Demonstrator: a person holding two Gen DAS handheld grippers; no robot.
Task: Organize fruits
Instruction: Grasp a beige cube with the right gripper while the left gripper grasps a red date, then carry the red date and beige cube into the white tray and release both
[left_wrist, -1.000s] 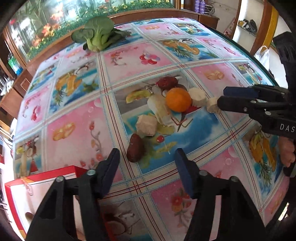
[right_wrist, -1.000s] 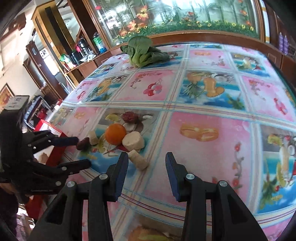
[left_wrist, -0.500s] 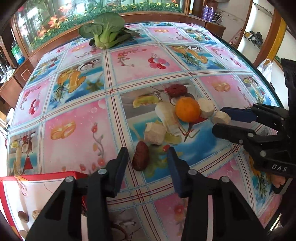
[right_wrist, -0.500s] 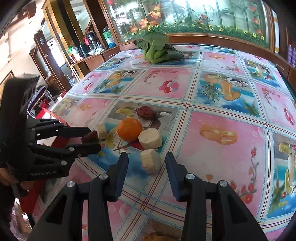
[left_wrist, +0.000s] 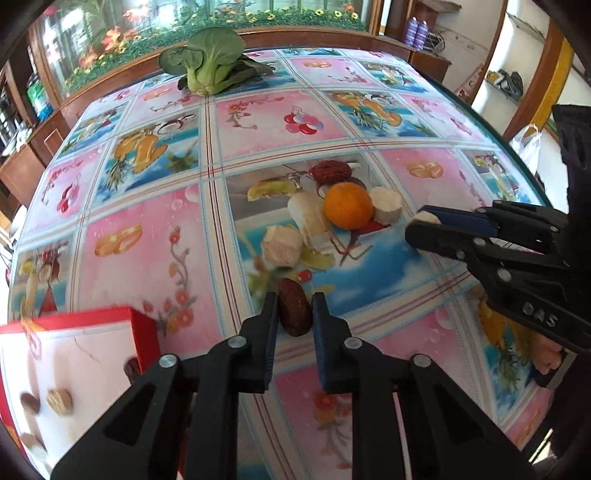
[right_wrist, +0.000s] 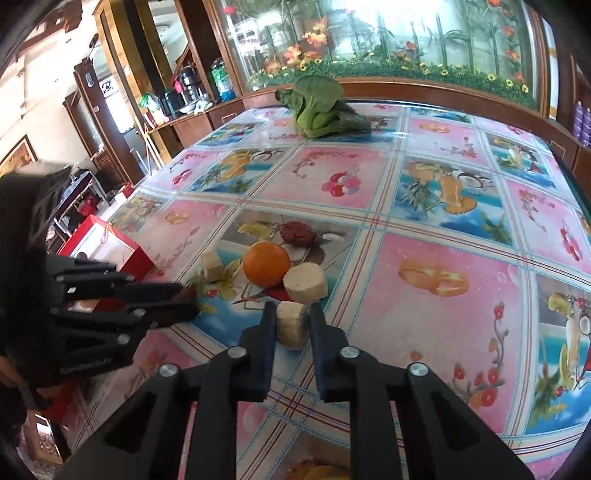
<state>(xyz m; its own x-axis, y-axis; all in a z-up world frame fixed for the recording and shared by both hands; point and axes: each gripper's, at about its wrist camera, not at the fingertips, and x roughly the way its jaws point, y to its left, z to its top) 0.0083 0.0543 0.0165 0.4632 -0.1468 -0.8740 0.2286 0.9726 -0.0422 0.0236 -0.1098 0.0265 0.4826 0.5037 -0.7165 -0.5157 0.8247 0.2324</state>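
My left gripper (left_wrist: 294, 314) is shut on a dark red date (left_wrist: 293, 312) on the table. My right gripper (right_wrist: 293, 325) is shut on a pale cylindrical fruit chunk (right_wrist: 292, 324); it also shows in the left wrist view (left_wrist: 428, 218). Beyond them lie an orange (left_wrist: 348, 205), a second date (left_wrist: 328, 171), a round pale chunk (left_wrist: 386, 204), a long white piece (left_wrist: 308, 221) and a blocky pale chunk (left_wrist: 281, 245). The red box (left_wrist: 66, 373) at lower left holds several small pieces.
A bok choy (left_wrist: 208, 66) lies at the table's far edge. The tablecloth (left_wrist: 147, 229) carries printed fruit pictures. A wooden ledge with an aquarium (right_wrist: 388, 40) runs behind the table. Shelves stand at the left (right_wrist: 166, 99).
Both grippers moved forward and closed: the left around the dark date, the right around the pale chunk. The red box shows more at lower left.
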